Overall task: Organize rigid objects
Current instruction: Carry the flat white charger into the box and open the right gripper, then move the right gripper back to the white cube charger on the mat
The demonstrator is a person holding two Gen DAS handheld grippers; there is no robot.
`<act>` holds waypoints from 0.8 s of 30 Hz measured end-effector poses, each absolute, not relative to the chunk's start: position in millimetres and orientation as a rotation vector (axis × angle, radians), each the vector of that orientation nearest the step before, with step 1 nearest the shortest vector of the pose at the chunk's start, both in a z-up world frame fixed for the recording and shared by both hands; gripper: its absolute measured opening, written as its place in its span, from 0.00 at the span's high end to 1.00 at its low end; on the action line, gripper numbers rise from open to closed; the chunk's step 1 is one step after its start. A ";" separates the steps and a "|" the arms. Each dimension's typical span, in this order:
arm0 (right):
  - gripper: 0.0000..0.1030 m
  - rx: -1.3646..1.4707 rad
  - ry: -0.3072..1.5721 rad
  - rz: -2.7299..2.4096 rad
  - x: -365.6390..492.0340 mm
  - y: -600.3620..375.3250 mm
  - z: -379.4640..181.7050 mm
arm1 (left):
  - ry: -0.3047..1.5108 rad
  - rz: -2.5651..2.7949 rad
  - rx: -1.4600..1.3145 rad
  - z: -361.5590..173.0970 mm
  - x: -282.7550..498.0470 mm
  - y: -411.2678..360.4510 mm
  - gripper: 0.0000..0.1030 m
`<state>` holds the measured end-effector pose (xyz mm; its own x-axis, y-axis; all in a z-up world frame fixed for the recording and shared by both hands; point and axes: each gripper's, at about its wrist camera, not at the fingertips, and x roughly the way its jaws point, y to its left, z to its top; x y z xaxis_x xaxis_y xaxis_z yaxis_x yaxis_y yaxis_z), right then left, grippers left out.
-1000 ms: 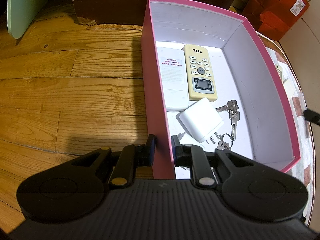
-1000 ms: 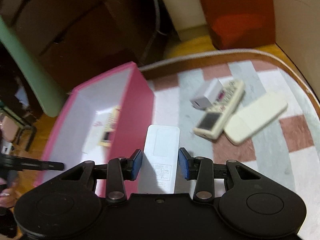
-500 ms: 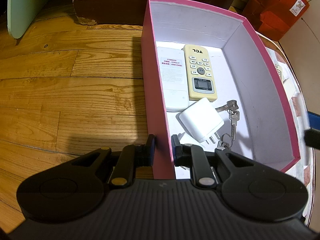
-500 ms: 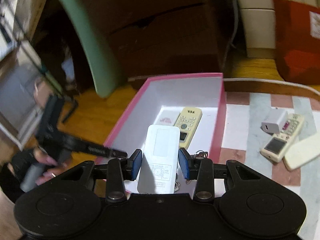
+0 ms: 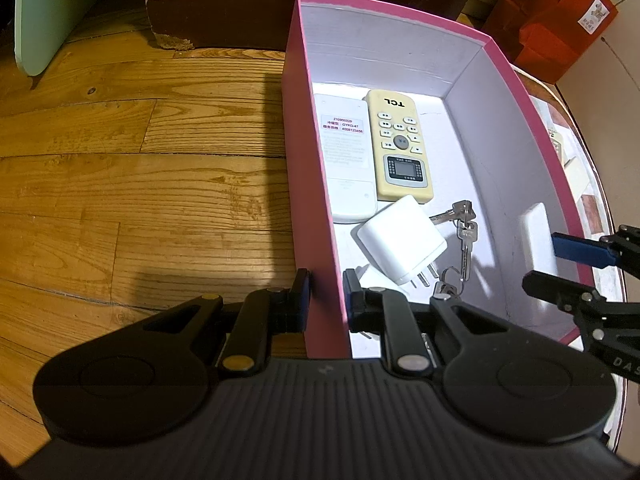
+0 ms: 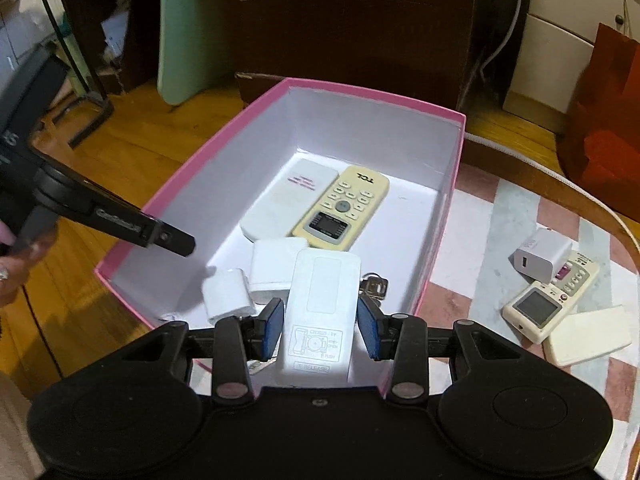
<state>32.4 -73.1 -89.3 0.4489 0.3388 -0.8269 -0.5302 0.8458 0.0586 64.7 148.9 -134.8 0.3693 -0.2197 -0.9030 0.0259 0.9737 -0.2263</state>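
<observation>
A pink box (image 5: pixel 316 216) with a white inside holds a yellow TCL remote (image 5: pixel 400 144), a face-down white remote (image 5: pixel 346 156), a white charger (image 5: pixel 400 240) and keys (image 5: pixel 462 228). My left gripper (image 5: pixel 325 294) is shut on the box's left wall. My right gripper (image 6: pixel 320 324) hangs over the box's near end with a white remote (image 6: pixel 322 312), back side up, between its pads; the pads stand slightly apart from its sides. The right gripper also shows in the left wrist view (image 5: pixel 560 264). The box (image 6: pixel 448 220) shows in the right wrist view with a second white adapter (image 6: pixel 228 292).
On the checked tablecloth right of the box lie a white charger (image 6: pixel 542 254), a cream remote with a screen (image 6: pixel 552 300) and a face-down cream remote (image 6: pixel 588 336). A red paper bag (image 5: pixel 560 20) and dark furniture stand behind. Wooden floor (image 5: pixel 140 180) lies left.
My right gripper has carried the white remote from the tablecloth leftward over the box and lowered it, and its pads have spread slightly. The left gripper has kept its hold on the box wall.
</observation>
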 end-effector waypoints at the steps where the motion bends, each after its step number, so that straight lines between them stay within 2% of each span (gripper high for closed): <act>1: 0.53 -0.218 0.968 0.541 32.9 -73.7 -90.0 | 1.184 -0.159 -0.185 -134.7 64.8 148.9 0.86; 3: 0.50 -0.193 0.962 0.536 33.5 -76.0 -87.9 | 1.185 -0.159 -0.188 -134.4 64.5 148.9 0.85; 12: 0.50 0.001 0.842 0.490 16.2 -138.7 -43.5 | 1.183 -0.159 -0.189 -132.1 63.7 147.3 0.85; 18: 0.49 -0.016 0.759 0.428 -3.1 -195.1 -29.1 | 1.185 -0.160 -0.194 -131.9 63.9 147.8 0.85; 24: 0.49 -0.006 0.795 0.365 0.0 -218.8 -36.4 | 1.189 -0.177 -0.249 -130.9 63.9 156.6 0.84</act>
<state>0.0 -218.8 -36.4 0.6408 0.3180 -0.6987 -0.3222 0.9375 0.1311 63.9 156.6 -130.9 0.3637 -0.2663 -0.8927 0.0051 0.9588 -0.2839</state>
